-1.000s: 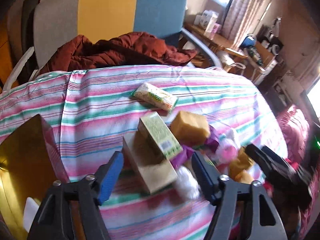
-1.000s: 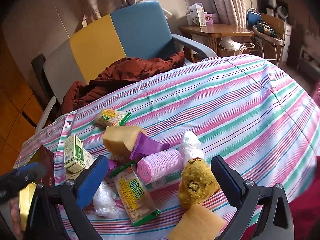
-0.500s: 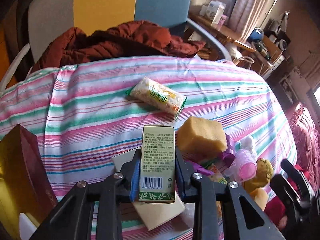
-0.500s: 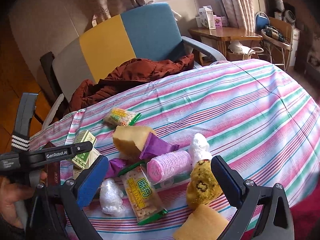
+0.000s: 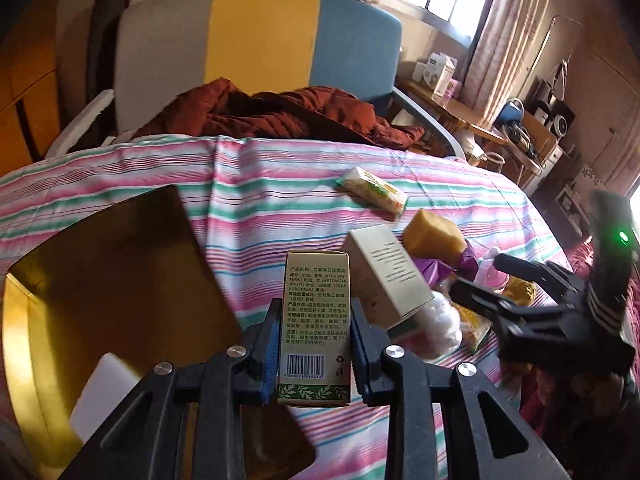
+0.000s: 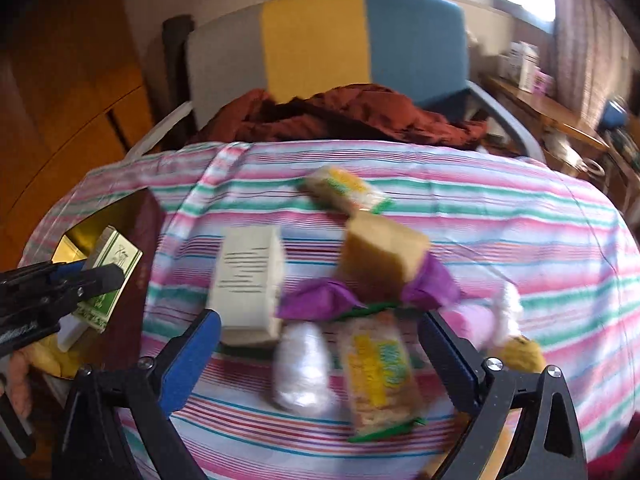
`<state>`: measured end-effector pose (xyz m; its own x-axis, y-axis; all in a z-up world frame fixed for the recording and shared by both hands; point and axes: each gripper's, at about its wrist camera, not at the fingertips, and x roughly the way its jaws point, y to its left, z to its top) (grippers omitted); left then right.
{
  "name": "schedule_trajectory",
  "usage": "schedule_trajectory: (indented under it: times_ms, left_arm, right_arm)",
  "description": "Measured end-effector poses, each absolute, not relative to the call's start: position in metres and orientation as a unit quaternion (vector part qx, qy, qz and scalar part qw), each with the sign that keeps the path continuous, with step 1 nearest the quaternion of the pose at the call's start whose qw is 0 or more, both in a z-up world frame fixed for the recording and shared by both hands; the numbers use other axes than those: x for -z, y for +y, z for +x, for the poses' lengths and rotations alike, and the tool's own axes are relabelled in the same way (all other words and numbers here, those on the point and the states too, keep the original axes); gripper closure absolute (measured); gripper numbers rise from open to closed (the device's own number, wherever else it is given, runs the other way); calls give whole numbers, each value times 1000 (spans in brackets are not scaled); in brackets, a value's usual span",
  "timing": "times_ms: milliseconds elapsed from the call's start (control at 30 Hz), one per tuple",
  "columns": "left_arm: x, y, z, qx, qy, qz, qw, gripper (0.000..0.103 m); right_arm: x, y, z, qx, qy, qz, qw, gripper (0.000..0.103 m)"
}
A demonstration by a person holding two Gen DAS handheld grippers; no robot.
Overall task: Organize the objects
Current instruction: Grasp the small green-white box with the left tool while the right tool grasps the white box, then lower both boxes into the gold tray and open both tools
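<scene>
One item only, a small green box (image 5: 315,324), is seen lifted out of the pile so far, and it is gripped upright between the closed jaws of the left gripper (image 5: 312,344). At far left a gold-lined storage box (image 5: 100,280) is open on the striped tablecloth (image 5: 280,184); a white object (image 5: 106,392) is already lying in its near corner, and the green box is held at its edge, not yet set down. Most of the sorting is judged to be left. Further right, a cream carton (image 6: 248,280), a yellow sponge (image 6: 380,256), a purple wrapper (image 6: 320,300), a white plastic bundle (image 6: 300,368), two snack packets (image 6: 376,376) and a plush toy (image 6: 520,354) remain heaped together. The right gripper (image 6: 320,344) is held wide above this heap; its jaws have just been closing a little, with the bundle and the near packet between them but not pressed.

The box's printed label and barcode are shown only by the left wrist view. By the right wrist view, blurred as it is, the whole heap is laid out, and a hand (image 6: 18,376) on the left tool's handle is seen.
</scene>
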<state>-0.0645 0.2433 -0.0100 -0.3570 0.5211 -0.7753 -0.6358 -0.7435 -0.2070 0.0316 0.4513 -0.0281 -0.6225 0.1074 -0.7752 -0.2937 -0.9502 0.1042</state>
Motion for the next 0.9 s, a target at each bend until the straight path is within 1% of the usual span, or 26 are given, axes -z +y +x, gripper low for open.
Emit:
schedule_trajectory:
  times_ms: [33,67,233,300,333,367,500,667,800,833,900]
  left_arm:
    - [8,232,-64,-825,59,-441,348,73]
    - [5,221,-65,-828,52,-439,344,73]
    - [-5,173,-69,-845,25,-428,320,73]
    - [-7,155,-69,-851,15,-424,309,73]
    - [-8,146,-70,-855,12,-421,303,73]
    - [-8,135,-72,-859,9,-418,295,73]
    - [-5,99,-81,-870,-5,-416,264,73]
    - [1,66,-101,-882,-12,-414,226,73]
    - [2,53,-126,-891,-3,-407,202,73]
    - [2,51,-134,-892,2,-409,191,72]
    - [5,43,-146,-894,-8,-416,168,67]
  right_arm:
    - [28,444,21,-894,105,-422,104,11]
    - [30,437,11,-894,100,-425,99,13]
    - [54,418,-47,-872,87,-475,79,14]
    - [71,411,-66,-853,82,-510,73,30]
    - [77,410,-70,-844,78,-526,74,51]
    - [82,408,-73,-838,76,-535,78,53]
    - [73,404,-61,-848,82,-517,83,53]
    - [22,387,-45,-880,92,-461,66,53]
    - [-11,353,-54,-896,77,-436,21,53]
    - [-15,342,-60,-898,74,-434,8,53]
    - [-19,320,-74,-898,62,-435,-10,53]
